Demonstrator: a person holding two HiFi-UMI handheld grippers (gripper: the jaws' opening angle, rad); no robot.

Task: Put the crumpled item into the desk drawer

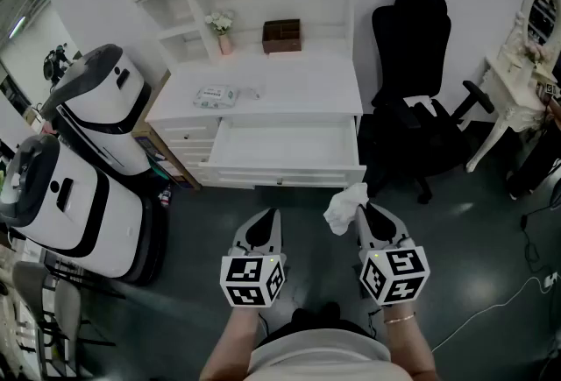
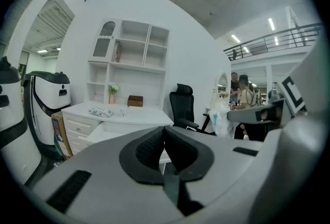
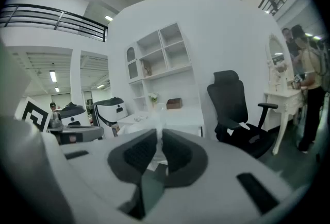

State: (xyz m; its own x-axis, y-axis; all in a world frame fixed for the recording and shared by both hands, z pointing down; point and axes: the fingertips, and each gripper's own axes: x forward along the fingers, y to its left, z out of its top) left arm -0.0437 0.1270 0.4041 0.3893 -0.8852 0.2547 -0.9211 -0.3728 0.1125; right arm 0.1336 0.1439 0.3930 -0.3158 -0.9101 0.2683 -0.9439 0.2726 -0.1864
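Observation:
A crumpled white tissue (image 1: 344, 207) hangs from the tip of my right gripper (image 1: 361, 211), which is shut on it; in the right gripper view the crumpled white tissue (image 3: 159, 135) shows as a thin white strip pinched between the jaws. The white desk (image 1: 272, 81) stands ahead, its wide middle drawer (image 1: 286, 150) pulled open and bare inside. The tissue is in front of the drawer's right corner, apart from it. My left gripper (image 1: 266, 215) is shut with nothing in it, level with the right one. In the left gripper view the open drawer (image 2: 111, 132) lies behind the closed jaws.
A black office chair (image 1: 412, 99) stands right of the desk. Two large white-and-black machines (image 1: 92, 151) stand to its left. On the desktop lie a wipes packet (image 1: 215, 95), a small vase (image 1: 224, 36) and a brown box (image 1: 281, 34). A white vanity table (image 1: 517, 95) is far right.

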